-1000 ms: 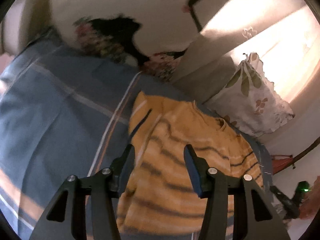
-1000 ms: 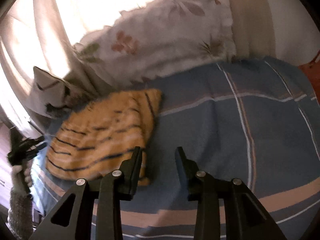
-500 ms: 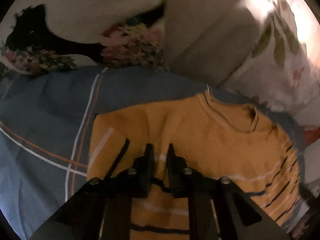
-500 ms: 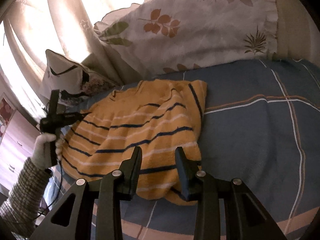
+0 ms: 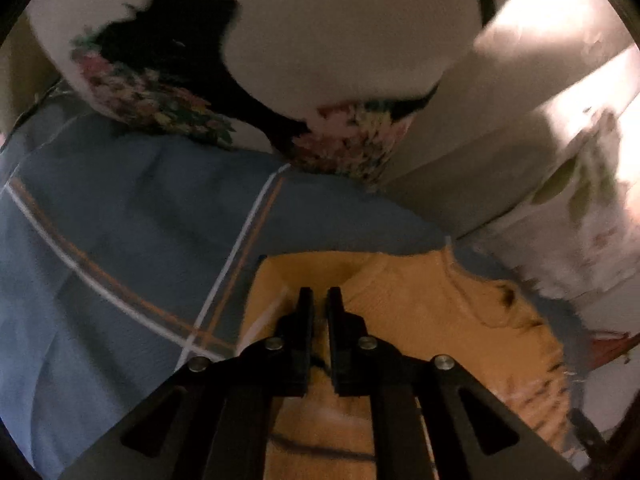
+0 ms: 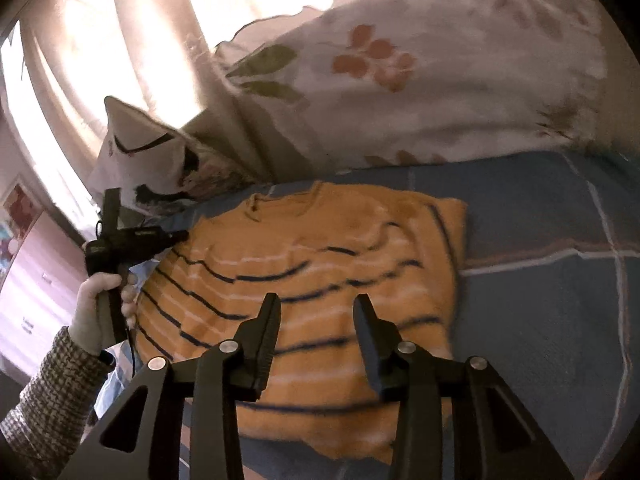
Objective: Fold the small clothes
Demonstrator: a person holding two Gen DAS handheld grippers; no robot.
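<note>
An orange sweater (image 6: 320, 248) with dark and white stripes lies flat on the blue plaid bedcover (image 6: 540, 280), collar towards the pillows. My left gripper (image 5: 320, 294) is shut, and it pinches a fold of the sweater (image 5: 420, 300) near its upper left edge. The right wrist view shows this left gripper (image 6: 182, 235) at the sweater's left shoulder, held by a person's hand (image 6: 96, 300). My right gripper (image 6: 318, 300) hovers over the striped lower part. Its jaws are opening, with fabric below them and nothing pressed by the pads.
A white pillow with a black and floral print (image 5: 280, 40) lies on the bedcover (image 5: 140, 220) behind the sweater. A leaf-patterned pillow (image 6: 400, 80) and a bright curtain (image 6: 140, 40) stand at the back. A knitted sleeve (image 6: 48, 392) is at the lower left.
My left gripper went from open to shut over the sweater and slid towards its upper edge. My right gripper moved from the bare bedcover to above the sweater's lower part, its jaws a little wider.
</note>
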